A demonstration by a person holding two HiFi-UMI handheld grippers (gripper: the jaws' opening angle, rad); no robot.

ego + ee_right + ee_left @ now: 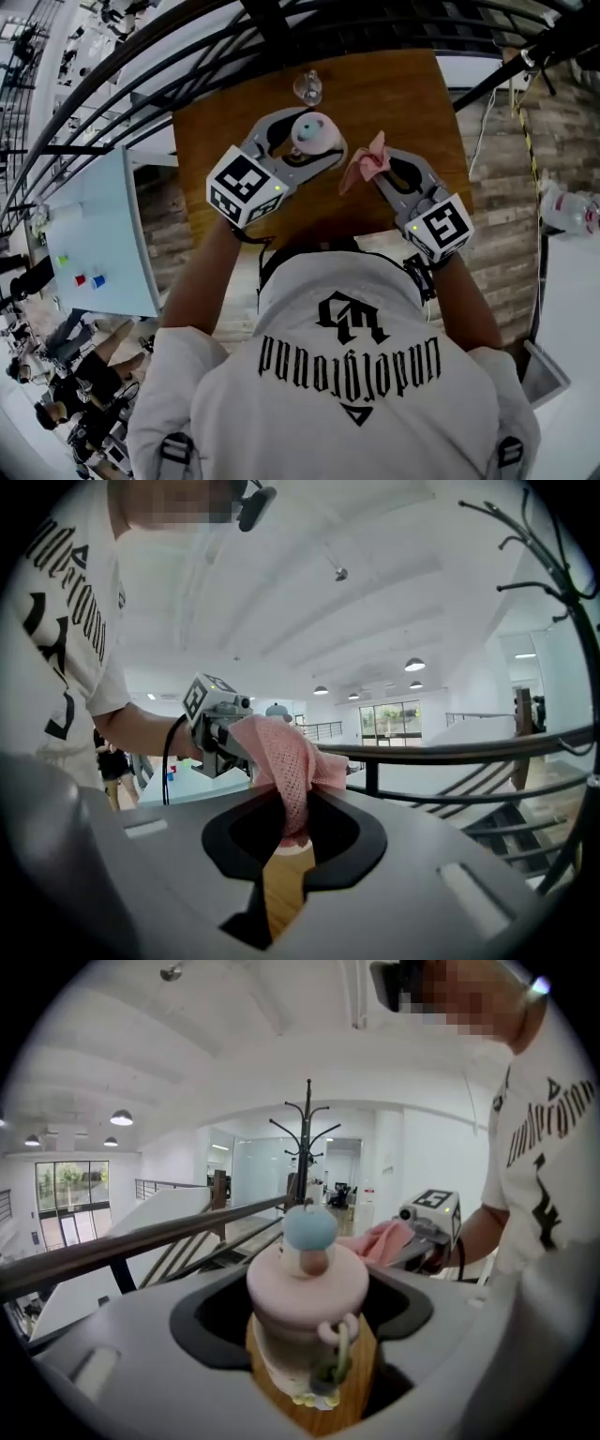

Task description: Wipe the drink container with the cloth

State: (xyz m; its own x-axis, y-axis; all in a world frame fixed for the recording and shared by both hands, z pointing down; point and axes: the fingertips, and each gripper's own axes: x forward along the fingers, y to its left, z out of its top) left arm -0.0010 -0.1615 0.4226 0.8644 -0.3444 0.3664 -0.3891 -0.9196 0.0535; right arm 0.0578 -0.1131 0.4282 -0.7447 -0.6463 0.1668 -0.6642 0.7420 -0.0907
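The drink container (314, 134) is a small bottle with a pink lid and a pale blue knob on top (309, 1279). It is held upright above the wooden table (394, 94), and my left gripper (313, 150) is shut on its body. A pink mesh cloth (366, 165) hangs bunched from my right gripper (382, 169), whose jaws are shut on it (286, 761). The cloth is just right of the container and apart from it. In the right gripper view the left gripper (220, 726) shows behind the cloth.
A clear glass (307, 87) stands at the table's far edge. Black railings (141, 75) run beyond and left of the table. A white counter (98, 234) is at the left, and people stand at lower left.
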